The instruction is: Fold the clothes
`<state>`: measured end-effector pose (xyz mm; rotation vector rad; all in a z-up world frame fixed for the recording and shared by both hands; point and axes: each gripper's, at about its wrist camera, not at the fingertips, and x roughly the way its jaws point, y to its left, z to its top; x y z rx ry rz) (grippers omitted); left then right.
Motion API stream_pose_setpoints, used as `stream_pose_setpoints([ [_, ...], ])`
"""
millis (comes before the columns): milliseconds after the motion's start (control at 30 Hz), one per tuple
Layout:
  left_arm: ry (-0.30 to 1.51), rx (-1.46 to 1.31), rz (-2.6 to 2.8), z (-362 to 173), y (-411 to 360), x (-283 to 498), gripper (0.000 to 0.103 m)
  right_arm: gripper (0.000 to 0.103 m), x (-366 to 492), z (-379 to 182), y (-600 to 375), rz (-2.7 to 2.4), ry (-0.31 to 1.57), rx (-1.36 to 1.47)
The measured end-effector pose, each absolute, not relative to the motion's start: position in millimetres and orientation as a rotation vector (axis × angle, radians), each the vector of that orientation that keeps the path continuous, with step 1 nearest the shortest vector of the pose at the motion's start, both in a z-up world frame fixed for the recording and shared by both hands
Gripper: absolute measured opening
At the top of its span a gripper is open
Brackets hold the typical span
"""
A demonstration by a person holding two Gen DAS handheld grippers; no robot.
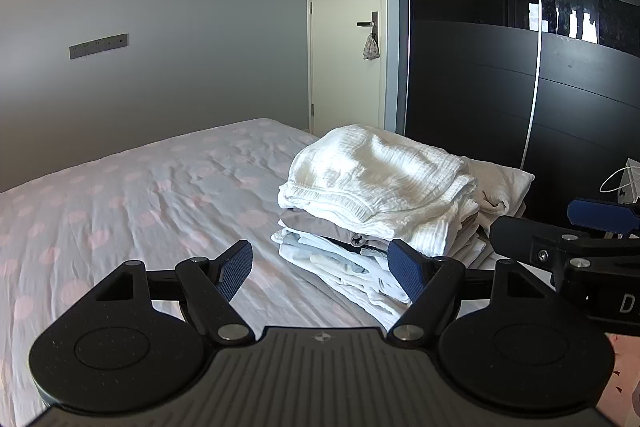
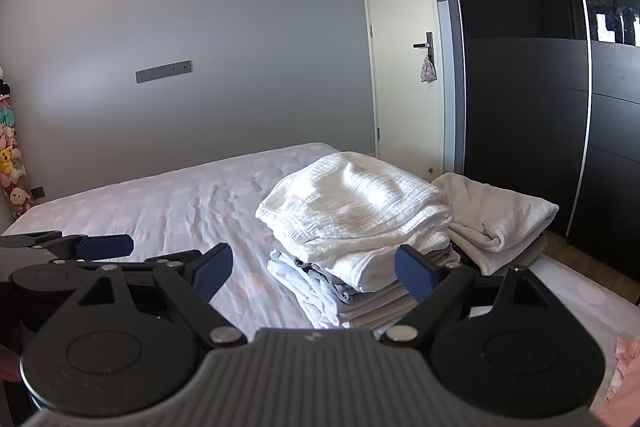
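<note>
Left gripper (image 1: 324, 273) and right gripper (image 2: 316, 273): jaws spread wide, nothing between them, side by side, tilted slightly down over the bed (image 1: 120, 211). Stack of folded clothes (image 1: 380, 207): on the bed just beyond the fingertips, white crinkled garment (image 2: 352, 211) on top. Grey towel (image 2: 492, 215): beside the stack, nearer the dark wardrobe (image 2: 532, 99).

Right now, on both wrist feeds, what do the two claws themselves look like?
Both match. The left claw and the right claw each have black angular linkage arms with silver pivot bolts, round black discs at the base, a ribbed grey body and dark blue textured pads. The right claw's housing, seen from the left wrist view, carries a white letter D. No cables or sleeves show.
</note>
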<state>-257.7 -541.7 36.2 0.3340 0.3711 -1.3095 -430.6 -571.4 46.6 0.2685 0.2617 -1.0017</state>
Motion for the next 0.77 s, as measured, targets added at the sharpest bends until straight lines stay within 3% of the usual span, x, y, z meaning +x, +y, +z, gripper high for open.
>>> stream_pose_setpoints([
  [767,0.364,0.319,-1.303,38.3,-537.4,-256.4,0.074,0.090,-431.1,46.1,-563.6,-0.994,0.246,0.268],
])
